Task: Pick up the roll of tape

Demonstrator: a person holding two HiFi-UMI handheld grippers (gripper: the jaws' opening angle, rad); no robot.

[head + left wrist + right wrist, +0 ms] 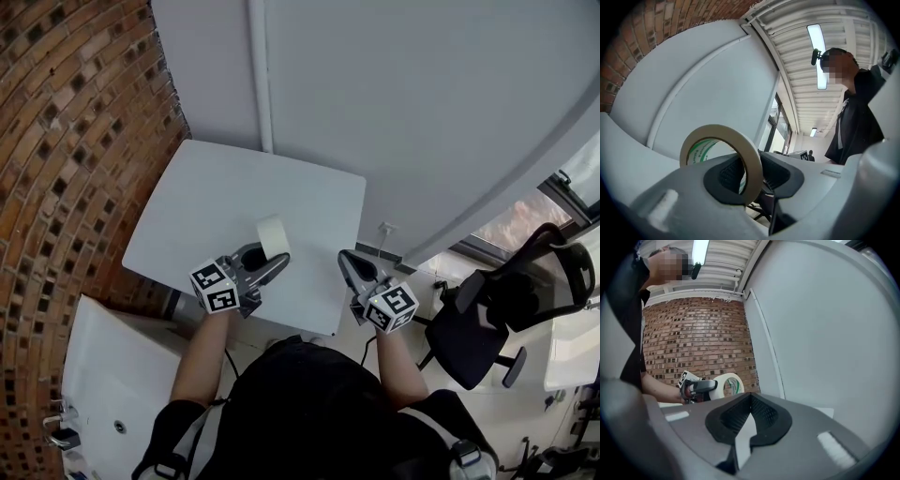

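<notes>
The pick-up looks all but finished. The cream-coloured ring of matte masking tape (753, 165), green print lining its inner core, is pinched across its band between the ribbed black pads (731, 176) of the left claw (274, 264), held up off the smooth white square worktop (206, 211). The right claw (750, 397), of grey moulded plastic, is pressed together on nothing. Only keeping the roll steady seems left.

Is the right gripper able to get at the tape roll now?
Probably yes: nothing stands between the right gripper and the tape roll, held up nearby, though the left gripper clamps it in its fingers.
</notes>
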